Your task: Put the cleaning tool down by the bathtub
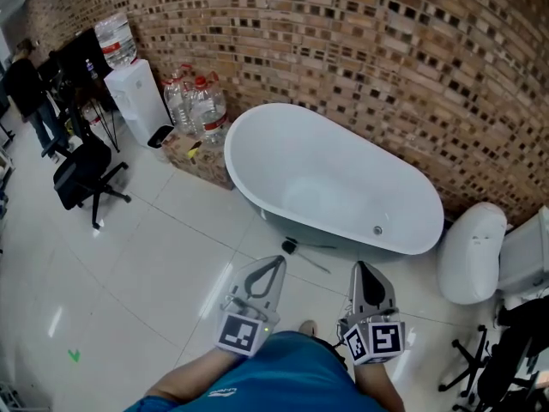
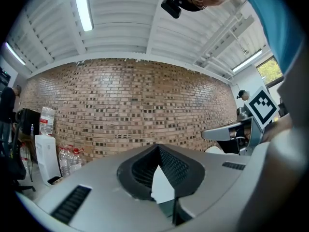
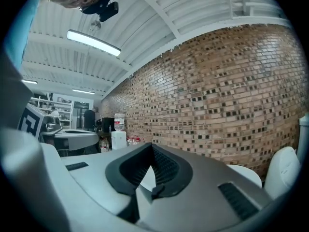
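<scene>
left gripper [image 1: 277, 260]: closed, empty | right gripper [image 1: 361, 267]: closed, empty | 1 cleaning tool [image 1: 291, 247]: on floor [image 1: 163, 256], beside 1 bathtub [image 1: 343, 178]

The bathtub [image 1: 283, 144] stands slantwise on the floor [image 1: 129, 264] in front of the brick wall [image 1: 386, 50], one end toward the left and the other toward the right. The cleaning tool [image 1: 292, 247] lies on the floor just before the tub's near side, between the tub and the left tongs [image 1: 276, 261]. The right tongs [image 1: 361, 269] are beside the left ones, to their right. A toilet [image 1: 470, 251] stands just right of the tub's right end. Left of the tub, water bottles [image 1: 199, 101] stand by the wall with a box [image 1: 202, 161] just in front of them. Further left is a water dispenser [image 1: 137, 97] bearing a bottle [image 1: 116, 39], with an office chair [image 1: 84, 174] before it, out on the floor. A person [image 1: 30, 93] stands at the far left.
</scene>
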The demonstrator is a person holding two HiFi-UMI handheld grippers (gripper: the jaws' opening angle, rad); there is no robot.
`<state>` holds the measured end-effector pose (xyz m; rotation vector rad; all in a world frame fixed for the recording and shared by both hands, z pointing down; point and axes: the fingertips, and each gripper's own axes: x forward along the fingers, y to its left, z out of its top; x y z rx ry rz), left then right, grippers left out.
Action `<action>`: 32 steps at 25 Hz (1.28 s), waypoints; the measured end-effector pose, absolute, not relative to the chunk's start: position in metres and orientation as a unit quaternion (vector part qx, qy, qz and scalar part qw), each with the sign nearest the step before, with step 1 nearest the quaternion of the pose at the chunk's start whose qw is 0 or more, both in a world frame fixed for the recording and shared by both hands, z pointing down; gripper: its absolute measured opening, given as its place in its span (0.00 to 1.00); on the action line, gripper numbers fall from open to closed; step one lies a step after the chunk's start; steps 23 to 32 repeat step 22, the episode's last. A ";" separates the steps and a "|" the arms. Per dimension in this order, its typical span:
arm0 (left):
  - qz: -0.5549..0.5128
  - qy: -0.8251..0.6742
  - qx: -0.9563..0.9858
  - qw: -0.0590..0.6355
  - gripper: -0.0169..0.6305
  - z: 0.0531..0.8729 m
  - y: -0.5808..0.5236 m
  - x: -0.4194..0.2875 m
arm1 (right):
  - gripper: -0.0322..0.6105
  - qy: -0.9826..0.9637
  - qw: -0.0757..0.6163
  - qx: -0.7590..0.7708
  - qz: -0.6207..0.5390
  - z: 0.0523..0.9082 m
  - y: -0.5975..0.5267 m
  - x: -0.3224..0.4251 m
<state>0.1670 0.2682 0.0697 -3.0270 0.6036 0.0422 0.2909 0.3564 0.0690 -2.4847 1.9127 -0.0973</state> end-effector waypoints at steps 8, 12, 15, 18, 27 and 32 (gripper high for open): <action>0.005 0.195 -0.980 0.024 0.03 0.075 0.268 0.174 | 0.07 0.617 0.001 -0.786 -0.039 0.074 0.350 0.296; 0.004 0.191 -0.981 0.026 0.03 0.078 0.268 0.177 | 0.07 0.621 0.005 -0.783 -0.038 0.076 0.346 0.299; 0.003 0.193 -0.981 0.028 0.03 0.079 0.267 0.178 | 0.07 0.624 0.003 -0.780 -0.037 0.076 0.343 0.301; 0.001 0.195 -0.980 0.025 0.03 0.080 0.266 0.179 | 0.07 0.625 0.004 -0.779 -0.040 0.076 0.342 0.302; -0.002 0.197 -0.980 0.024 0.03 0.080 0.266 0.180 | 0.07 0.629 0.004 -0.776 -0.039 0.073 0.341 0.303; -0.002 0.197 -0.980 0.024 0.03 0.080 0.266 0.180 | 0.07 0.629 0.004 -0.776 -0.039 0.073 0.341 0.303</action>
